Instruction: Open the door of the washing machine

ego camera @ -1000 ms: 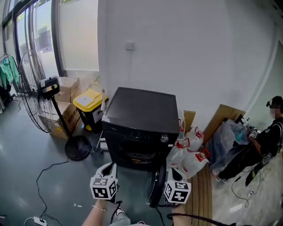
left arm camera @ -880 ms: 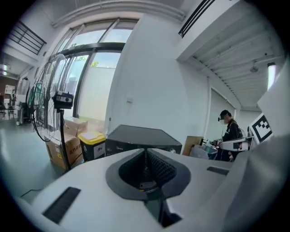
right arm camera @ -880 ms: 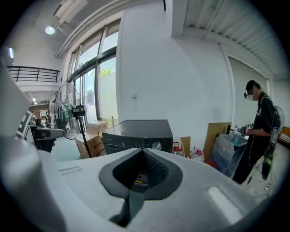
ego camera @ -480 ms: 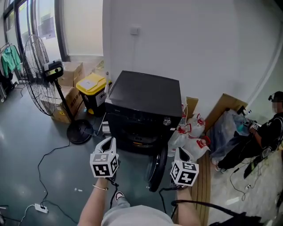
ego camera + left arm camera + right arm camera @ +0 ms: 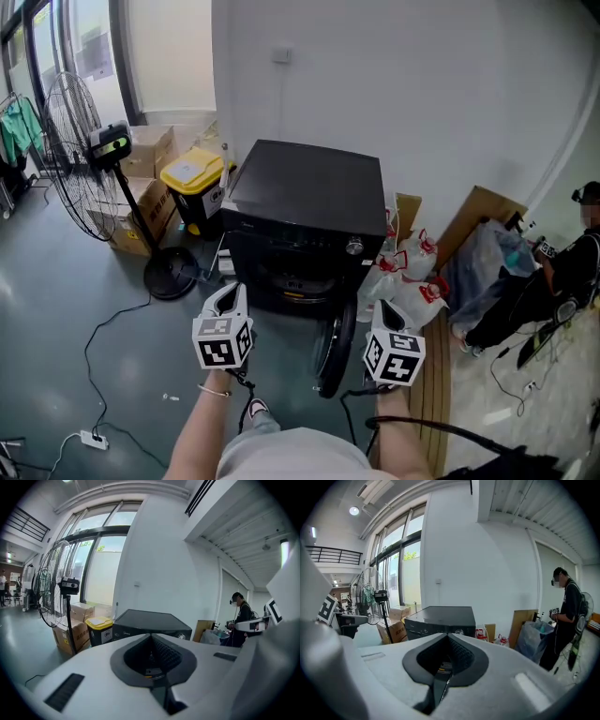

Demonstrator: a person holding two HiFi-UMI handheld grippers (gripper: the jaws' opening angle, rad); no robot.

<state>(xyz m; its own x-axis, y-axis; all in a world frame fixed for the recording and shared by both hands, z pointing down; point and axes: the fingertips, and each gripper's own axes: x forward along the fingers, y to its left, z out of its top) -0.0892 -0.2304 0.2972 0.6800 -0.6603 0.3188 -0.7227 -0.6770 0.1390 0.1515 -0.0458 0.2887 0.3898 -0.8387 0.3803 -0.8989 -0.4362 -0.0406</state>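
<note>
The washing machine point(image 5: 305, 192), a black front loader with a flat matte top, stands against the white wall. Its round door point(image 5: 336, 349) hangs swung out to the right of the drum opening, edge-on to me. There is a small pale mark on the front panel that I can't read, and a silver knob point(image 5: 354, 247) sits at the panel's right end.

Left of the machine is a pedestal fan point(image 5: 70, 159) with a wire cage and a round base. Next to it are cardboard boxes point(image 5: 141, 211) with red print too small to make out, and a black bin with a yellow lid point(image 5: 190, 172) and a white label. A person point(image 5: 562, 281) in black is off to the right. White plastic bags point(image 5: 405, 281) with red handles lean at the machine's right side.

My left gripper point(image 5: 231, 298) and right gripper point(image 5: 385, 317) hang in front of the machine, touching nothing. Each carries a cube of black-and-white square markers. The left gripper's white jaws have just been closing and now meet with nothing between them. The right gripper's jaws are together too, and empty.

A second ago the door was already open. Both grippers now sit higher in the head view than they did then.
</note>
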